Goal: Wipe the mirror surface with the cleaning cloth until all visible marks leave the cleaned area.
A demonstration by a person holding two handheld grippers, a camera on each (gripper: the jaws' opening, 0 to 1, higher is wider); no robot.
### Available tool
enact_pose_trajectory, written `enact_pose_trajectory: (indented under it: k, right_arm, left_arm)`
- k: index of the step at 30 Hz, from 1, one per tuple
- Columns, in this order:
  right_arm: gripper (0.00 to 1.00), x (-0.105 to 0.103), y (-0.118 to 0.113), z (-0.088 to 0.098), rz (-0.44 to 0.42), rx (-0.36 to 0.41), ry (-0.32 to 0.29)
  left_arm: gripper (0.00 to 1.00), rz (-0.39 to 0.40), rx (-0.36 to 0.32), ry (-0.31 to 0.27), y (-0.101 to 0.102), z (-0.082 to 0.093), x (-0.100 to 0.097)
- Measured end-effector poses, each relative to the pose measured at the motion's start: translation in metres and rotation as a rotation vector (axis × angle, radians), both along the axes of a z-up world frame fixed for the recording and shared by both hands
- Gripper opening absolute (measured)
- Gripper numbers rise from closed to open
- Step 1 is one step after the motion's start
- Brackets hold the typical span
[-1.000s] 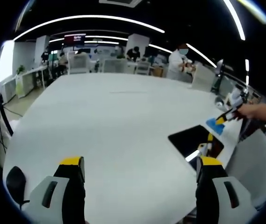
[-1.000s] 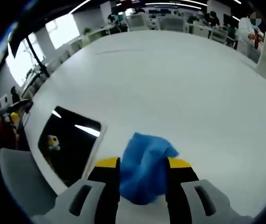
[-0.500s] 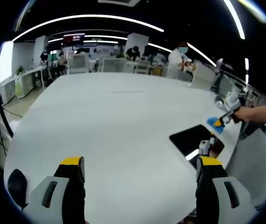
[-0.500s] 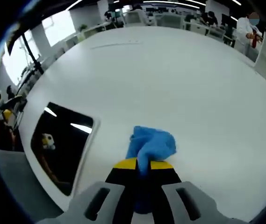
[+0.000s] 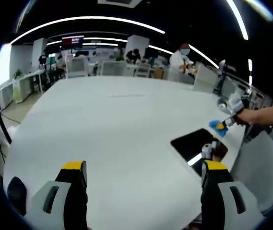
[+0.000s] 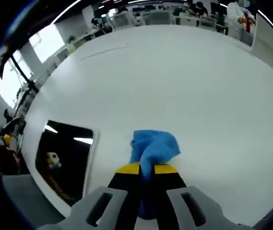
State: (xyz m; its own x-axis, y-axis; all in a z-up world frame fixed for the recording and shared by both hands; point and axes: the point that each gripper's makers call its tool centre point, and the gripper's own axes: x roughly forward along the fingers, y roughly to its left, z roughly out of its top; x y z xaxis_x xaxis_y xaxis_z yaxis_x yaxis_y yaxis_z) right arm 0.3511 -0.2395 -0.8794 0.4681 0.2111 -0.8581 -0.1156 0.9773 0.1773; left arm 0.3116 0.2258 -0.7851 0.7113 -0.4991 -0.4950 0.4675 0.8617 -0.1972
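Since a second ago my right gripper [image 6: 146, 168] has clamped onto the blue cloth [image 6: 153, 148], which sits on the white table [image 6: 174, 86] just right of the mirror [image 6: 64, 158]. Left gripper [image 5: 143, 168] hangs wide apart over bare tabletop. Mirror's near edge is cut off; marks unreadable.

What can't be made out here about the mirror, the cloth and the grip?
- Marks on the mirror: right gripper view, hidden by dark reflections.
- Cleaning cloth: its lower part is covered by the right gripper.
- Cloth's contact with the white table: left gripper view, too small to tell.
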Motion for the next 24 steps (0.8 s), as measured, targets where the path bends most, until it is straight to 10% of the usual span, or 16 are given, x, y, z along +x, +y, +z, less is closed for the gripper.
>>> enact_pose_trajectory:
  k: [24]
  right_arm:
    - [0.01, 0.014, 0.023, 0.052, -0.075, 0.094, 0.007]
  left_arm:
    - [1.0, 0.006, -0.003, -0.001, 0.013, -0.005, 0.005]
